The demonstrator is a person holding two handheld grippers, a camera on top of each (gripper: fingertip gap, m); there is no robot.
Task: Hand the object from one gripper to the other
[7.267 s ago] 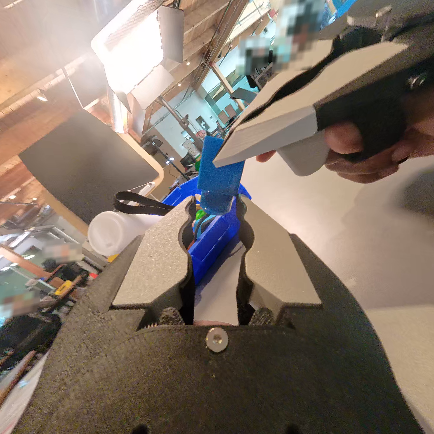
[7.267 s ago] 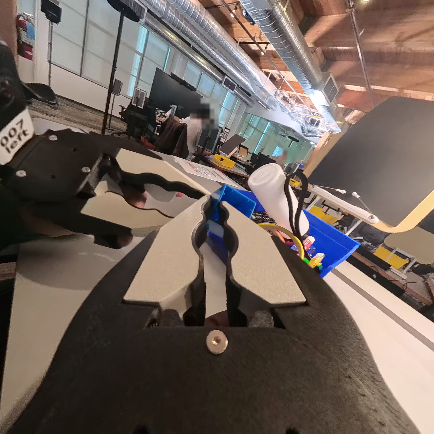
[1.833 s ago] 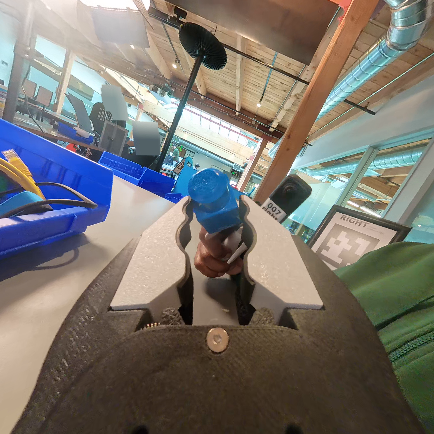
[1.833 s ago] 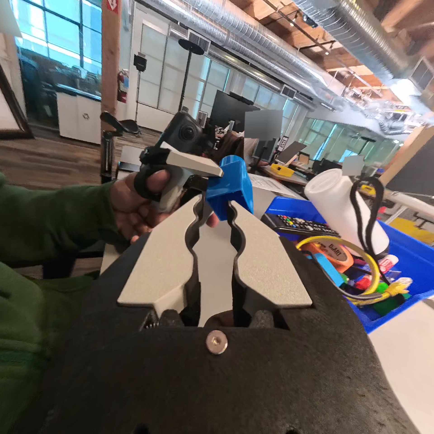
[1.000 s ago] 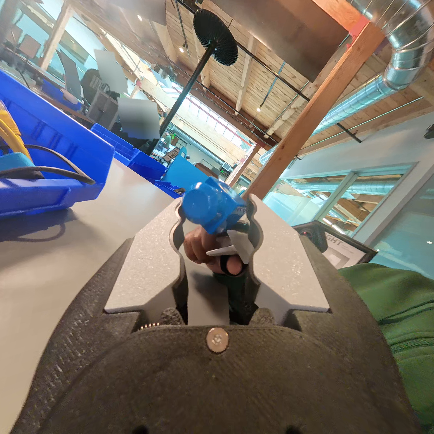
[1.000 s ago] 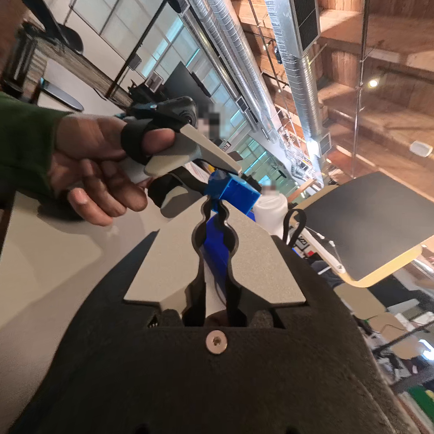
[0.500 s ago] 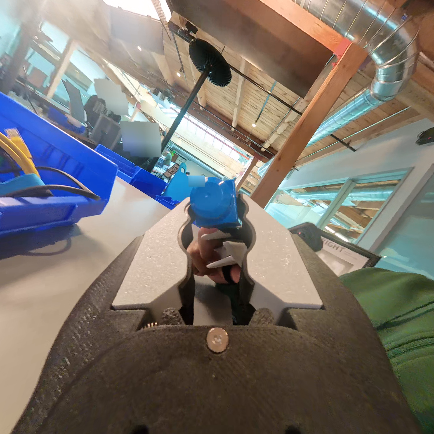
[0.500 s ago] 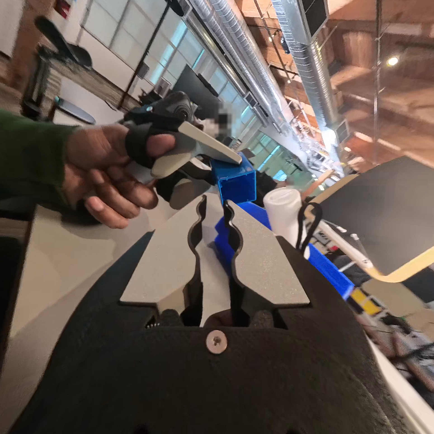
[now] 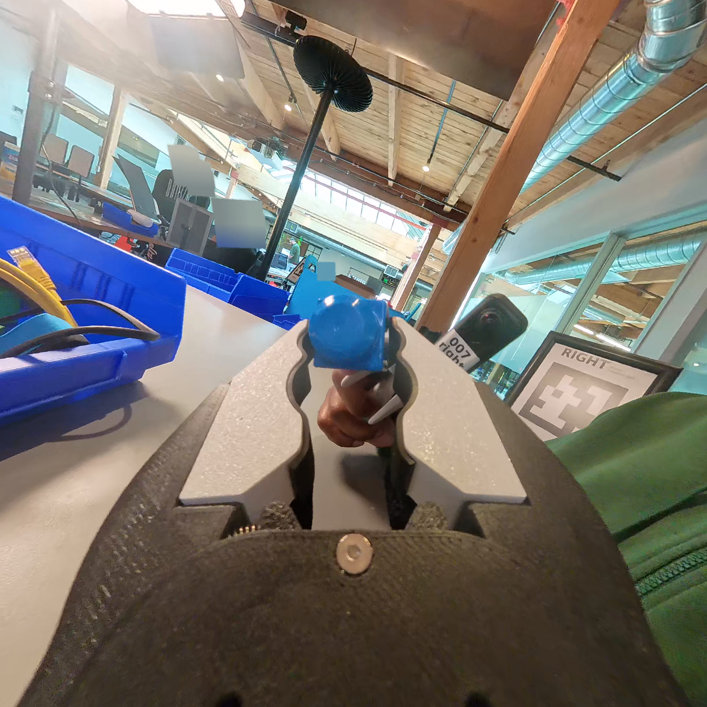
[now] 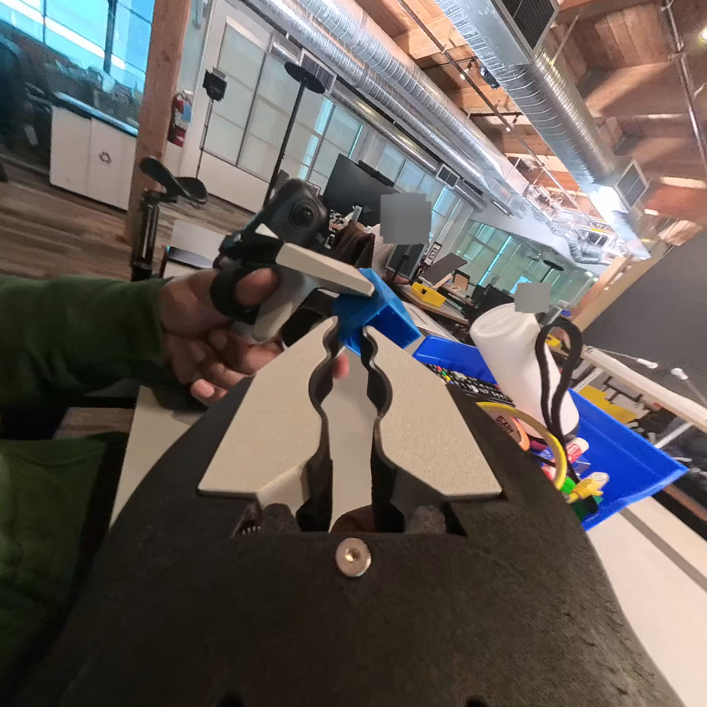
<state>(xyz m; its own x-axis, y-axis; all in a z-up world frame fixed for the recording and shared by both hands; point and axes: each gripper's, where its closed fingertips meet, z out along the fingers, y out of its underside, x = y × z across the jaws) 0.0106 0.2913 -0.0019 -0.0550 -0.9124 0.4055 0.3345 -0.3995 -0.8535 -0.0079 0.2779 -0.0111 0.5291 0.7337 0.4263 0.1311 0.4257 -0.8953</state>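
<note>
The left hand-held gripper [image 9: 350, 336] pinches the blue block [image 9: 347, 336] at its tips, above the surface [image 9: 76, 478]. The right hand-held gripper [image 10: 350, 338] has its fingers slightly spread around the block's lower corner [image 10: 354, 336]; whether they grip it, I cannot tell. To do this well, clamp the right firmly before the left lets go.

Overhead runs a timber plank ceiling [image 9: 405, 126] with a silver spiral duct [image 9: 597, 103] alongside, and a thick wooden post [image 9: 509, 160] rises just right of the gripper's line. Off to its left, glass partition walls [image 10: 267, 126] front a dim office with a dark monitor [image 10: 355, 187]. A wood-look floor [image 10: 57, 233] stretches below them.
</note>
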